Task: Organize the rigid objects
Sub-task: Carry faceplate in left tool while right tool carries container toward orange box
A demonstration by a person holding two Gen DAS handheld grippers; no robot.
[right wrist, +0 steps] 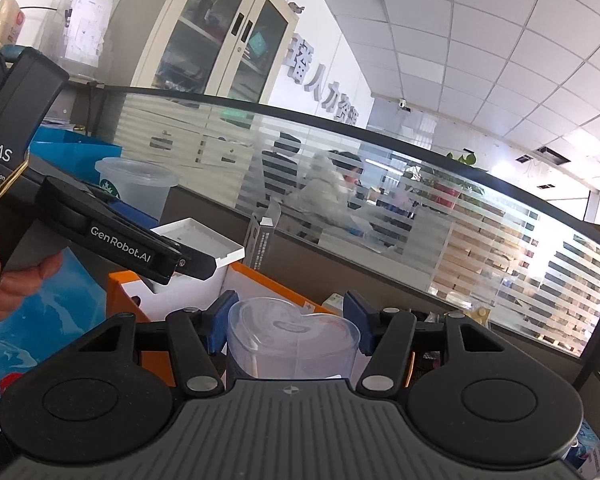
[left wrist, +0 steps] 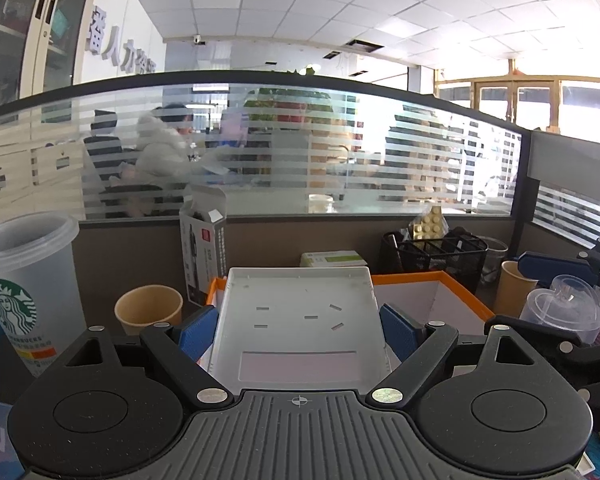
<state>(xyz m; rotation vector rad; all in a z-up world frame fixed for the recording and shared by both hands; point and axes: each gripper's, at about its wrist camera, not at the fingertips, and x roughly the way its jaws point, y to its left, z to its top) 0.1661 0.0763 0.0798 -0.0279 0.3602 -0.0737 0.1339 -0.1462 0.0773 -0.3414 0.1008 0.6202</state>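
Observation:
My left gripper is shut on a flat white plastic tray, its blue pads against both side edges, holding it level above an orange-rimmed white box. My right gripper is shut on a clear heart-shaped plastic container, held beside the same orange box. The white tray and the left gripper's body show in the right wrist view, over the box. The heart container and the right gripper's arm show at the right edge of the left wrist view.
A clear Starbucks cup stands at the left, a paper cup beside it, an open grey carton behind. A black mesh organizer, a green-white box and another paper cup stand by the striped glass partition.

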